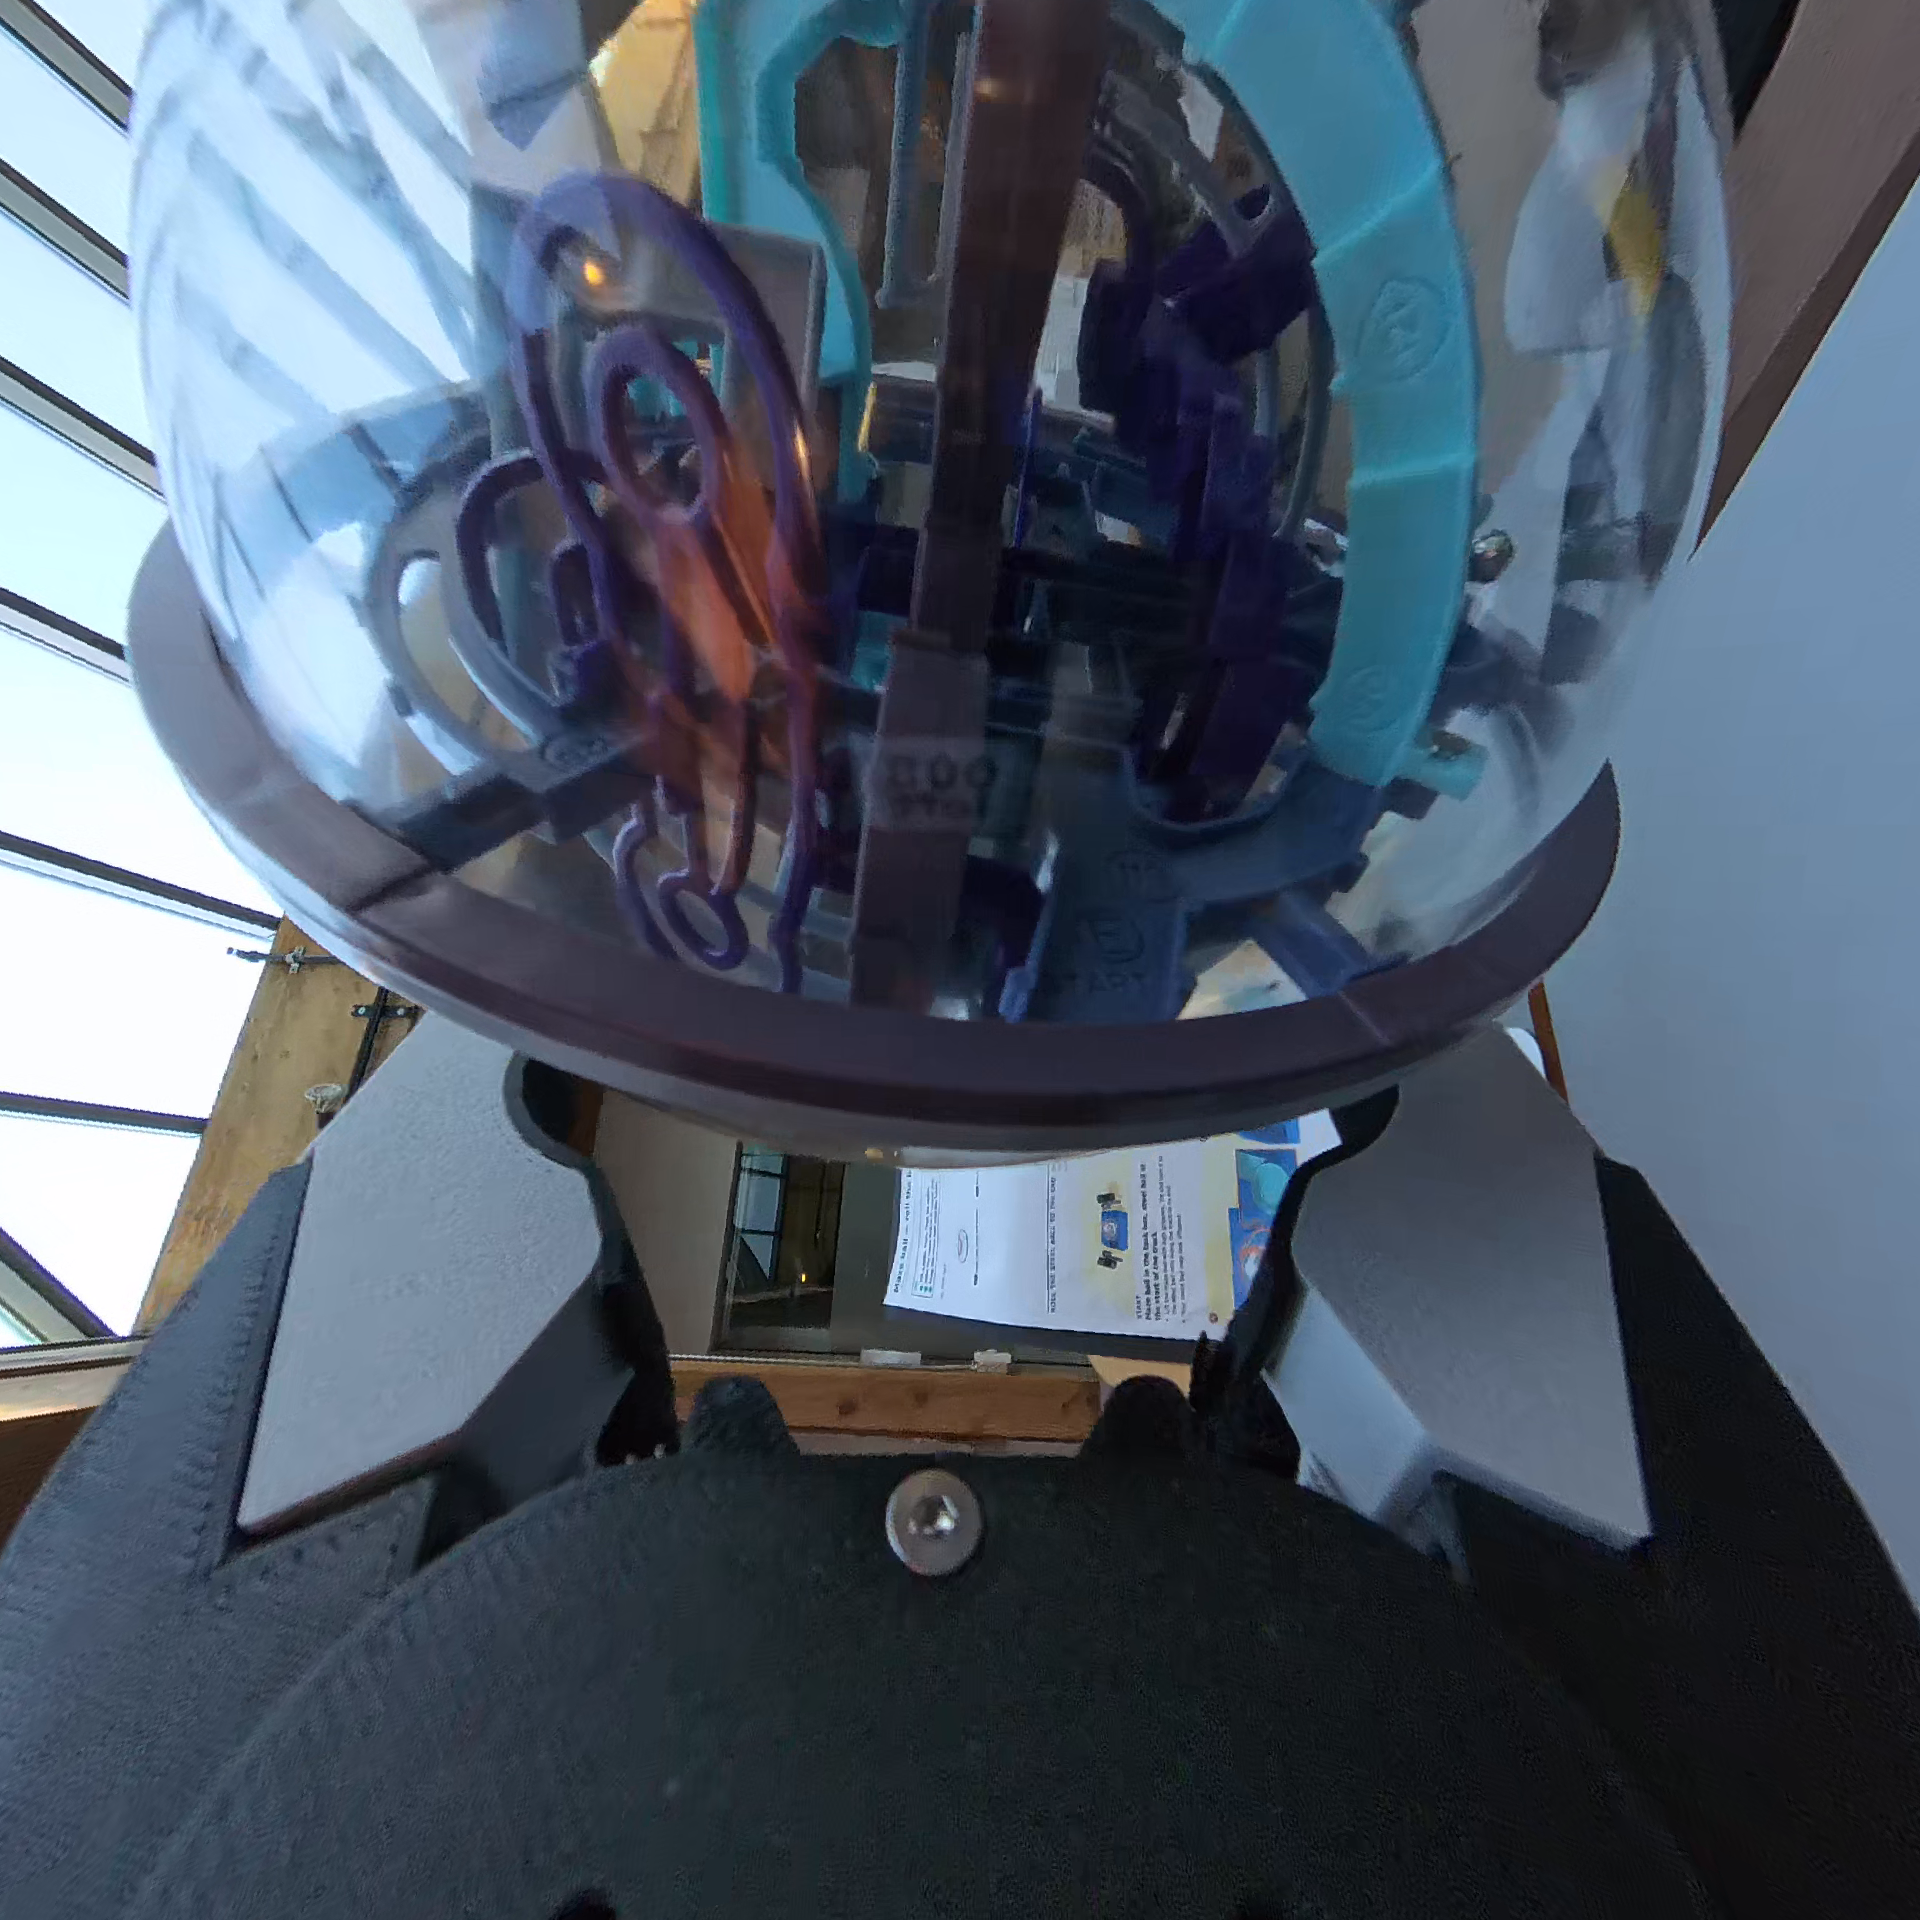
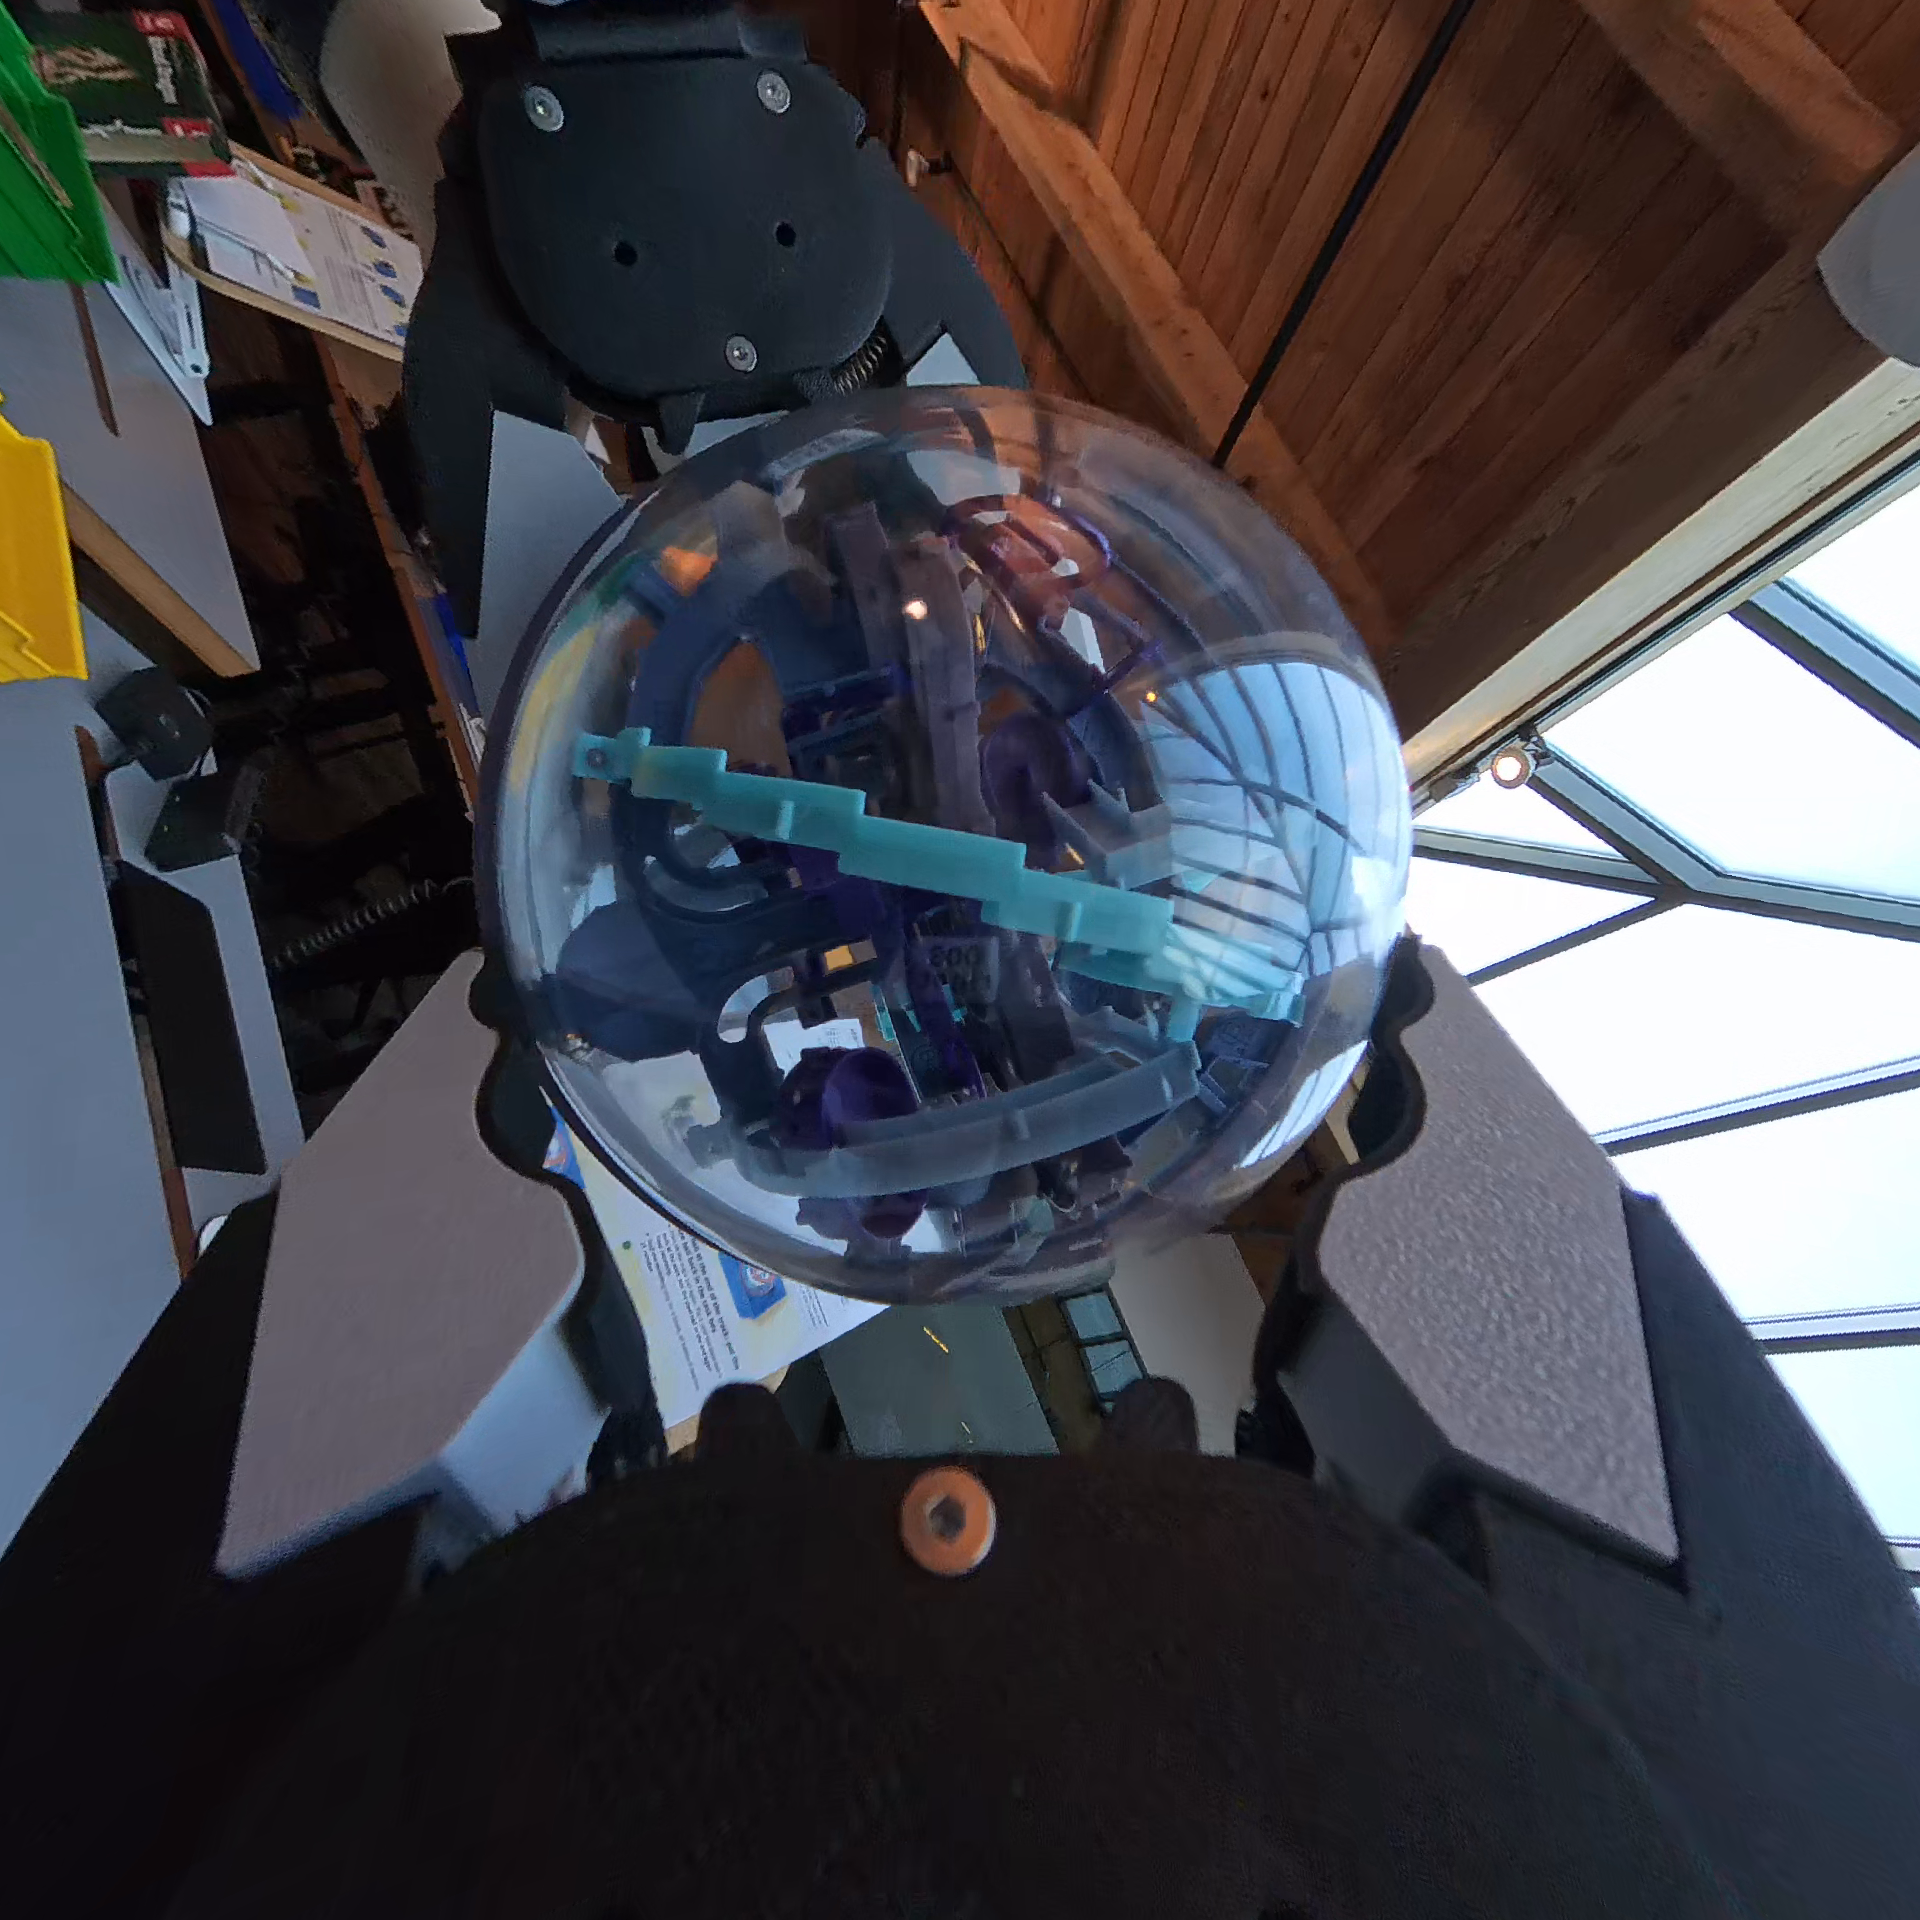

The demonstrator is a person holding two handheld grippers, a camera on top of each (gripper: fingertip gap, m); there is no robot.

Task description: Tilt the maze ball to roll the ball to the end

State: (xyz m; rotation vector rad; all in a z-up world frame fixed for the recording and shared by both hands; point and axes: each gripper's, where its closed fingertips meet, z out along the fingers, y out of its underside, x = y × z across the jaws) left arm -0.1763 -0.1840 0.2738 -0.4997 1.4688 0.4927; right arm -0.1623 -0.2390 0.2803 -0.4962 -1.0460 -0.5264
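Observation:
The maze ball [image 1: 831, 582] is a clear sphere with teal, purple and dark blue tracks inside and a dark ring around its middle. It is held up in the air between both grippers. My left gripper [image 1: 940, 1132] is shut on it, its fingertips [image 1: 540, 1112] against the dark ring. My right gripper [image 2: 945, 1018] is shut on the maze ball [image 2: 935, 831] from the opposite side, its fingertips [image 2: 499, 1039] on the clear shell. The left gripper [image 2: 717, 416] shows beyond the sphere in the right wrist view. A small shiny bead [image 1: 1493, 548] sits near the sphere's right side.
A printed instruction sheet [image 1: 1091, 1247] lies behind the ball. Bright windows [image 1: 83, 727] are on one side, also showing in the right wrist view [image 2: 1714, 987]. A wooden plank wall [image 2: 1351, 208] is above. Green [image 2: 42, 156] and yellow [image 2: 31, 561] bins hang at the left.

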